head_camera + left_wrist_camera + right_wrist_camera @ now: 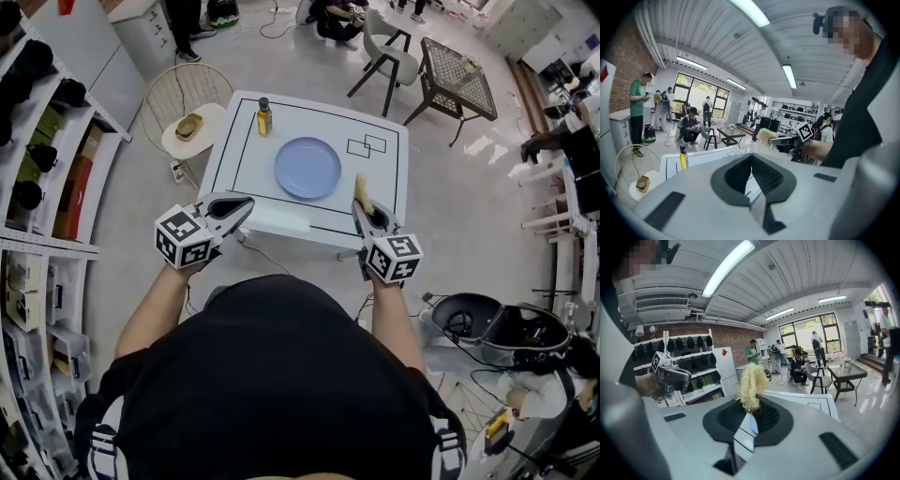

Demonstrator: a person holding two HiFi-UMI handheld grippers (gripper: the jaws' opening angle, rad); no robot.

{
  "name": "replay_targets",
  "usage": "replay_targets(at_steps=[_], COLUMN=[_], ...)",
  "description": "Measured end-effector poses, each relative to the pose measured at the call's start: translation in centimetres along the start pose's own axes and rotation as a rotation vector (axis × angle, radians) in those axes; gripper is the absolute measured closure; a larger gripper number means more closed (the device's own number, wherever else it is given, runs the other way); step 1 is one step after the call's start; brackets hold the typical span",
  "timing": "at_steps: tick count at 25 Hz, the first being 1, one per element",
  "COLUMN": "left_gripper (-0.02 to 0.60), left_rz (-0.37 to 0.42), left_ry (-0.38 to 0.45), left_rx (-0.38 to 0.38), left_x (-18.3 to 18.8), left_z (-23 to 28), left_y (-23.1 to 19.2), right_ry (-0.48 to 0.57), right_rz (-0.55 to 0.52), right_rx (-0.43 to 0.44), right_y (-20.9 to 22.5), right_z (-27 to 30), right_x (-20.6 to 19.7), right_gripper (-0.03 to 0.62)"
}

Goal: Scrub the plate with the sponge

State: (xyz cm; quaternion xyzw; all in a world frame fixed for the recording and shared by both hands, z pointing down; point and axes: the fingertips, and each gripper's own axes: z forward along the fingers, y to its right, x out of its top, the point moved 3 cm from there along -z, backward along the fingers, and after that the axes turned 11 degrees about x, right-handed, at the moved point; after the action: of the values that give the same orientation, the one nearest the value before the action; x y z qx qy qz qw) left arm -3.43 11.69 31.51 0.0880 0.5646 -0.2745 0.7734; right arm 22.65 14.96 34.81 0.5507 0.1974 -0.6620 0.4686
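1. The right gripper [749, 409] clenches its jaws on a yellow, stringy sponge [751, 383], which sticks out past their tips.
2. The left gripper [751, 158] has its jaws pressed together, with nothing between them.
3. The blue plate [307, 167] lies on the white worktop [246, 155] ahead of both pairs of jaws and apart from each. A bottle [264, 116] of yellow liquid stands beyond it.

White table [389, 202], blue plate [307, 168], small oil bottle [264, 117]
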Motion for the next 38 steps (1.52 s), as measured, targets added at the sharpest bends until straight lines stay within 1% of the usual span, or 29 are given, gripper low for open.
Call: replay_targets(at_steps=[6,10,15,18,25,32,38], left_gripper=[0.572,0.572,0.572,0.572,0.572,0.572,0.572], left_rz=[0.012,0.005,-0.005,-0.017,-0.052,-0.065,-0.083], left_ry=[-0.008,-0.012,-0.016,-0.02,-0.029,-0.03,-0.04], left_rx=[-0.004,-0.006,-0.004,0.002,0.001,-0.021,-0.028], left_x=[0.2,0.3,0.1,-0.3,-0.9,0.0,0.0], left_z=[1.3,2.0,2.1,1.9,2.8,5.2,6.8], left_y=[0.9,1.3,1.3,0.8,-0.7,-3.0,-5.3], right_ry=[-0.015,-0.027,-0.016,-0.011,-0.039,-0.04,-0.067], right_rz=[0.003,-0.001,-0.01,-0.01,-0.015,-0.029,-0.017], right_rx=[0.021,0.035,0.012,0.005,0.024,-0.018,-0.02], right_y=[1.0,1.2,1.7,1.9,2.2,4.7,6.5], right_z=[-0.2,-0.5,-0.9,-0.6,1.4,3.3,5.6], right_x=[-0.6,-0.6,-0.4,-0.3,-0.4,0.8,0.7], right_gripper=[0.559,0.559,0.559,0.559,0.559,0.559,0.559])
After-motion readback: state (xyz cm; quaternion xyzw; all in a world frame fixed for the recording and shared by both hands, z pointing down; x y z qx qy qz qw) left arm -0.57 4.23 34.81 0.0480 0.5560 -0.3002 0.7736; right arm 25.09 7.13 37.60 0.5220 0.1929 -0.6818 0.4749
